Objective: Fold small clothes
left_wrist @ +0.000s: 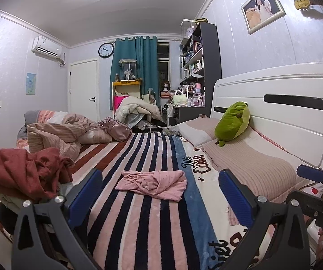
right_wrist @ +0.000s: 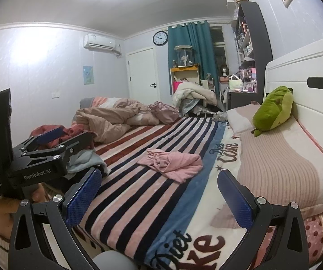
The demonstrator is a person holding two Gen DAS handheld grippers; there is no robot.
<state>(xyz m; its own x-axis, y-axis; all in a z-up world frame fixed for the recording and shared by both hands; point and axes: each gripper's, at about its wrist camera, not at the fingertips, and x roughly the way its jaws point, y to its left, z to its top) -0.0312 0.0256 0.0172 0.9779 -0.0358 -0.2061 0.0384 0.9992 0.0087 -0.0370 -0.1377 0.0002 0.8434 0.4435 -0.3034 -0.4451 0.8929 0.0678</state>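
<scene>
Pink garment (left_wrist: 152, 184) lies crumpled on the striped blanket (left_wrist: 138, 225), mid-bed, w/ a twisted knot of folds at centre and one edge flopped over; thin soft knit, tiny dark dots visible in left view. From right view the same garment (right_wrist: 172, 160) sits ahead of the fingers, untouched, near the blanket's blue band. Left gripper (left_wrist: 161, 193) spread wide, nothing between its blue textured pads (left_wrist: 87, 193); right gripper (right_wrist: 159, 193) likewise wide and empty, hovering above the blanket's near end. Left gripper's black body also shows in right view at left edge, held by a hand (right_wrist: 3, 207) w/ a ribbed cuff. Blanket is plush, w/ pink, navy and rust stripes plus lettering. Rust-red clothes pile (left_wrist: 26, 173) heaps at left, rumpled. Ribbed beige pillows (left_wrist: 247, 164) line the white glossy headboard (left_wrist: 285, 112); a green plush toy (left_wrist: 233, 121) leans there. Bunched beige duvet (left_wrist: 66, 132) at far end.
</scene>
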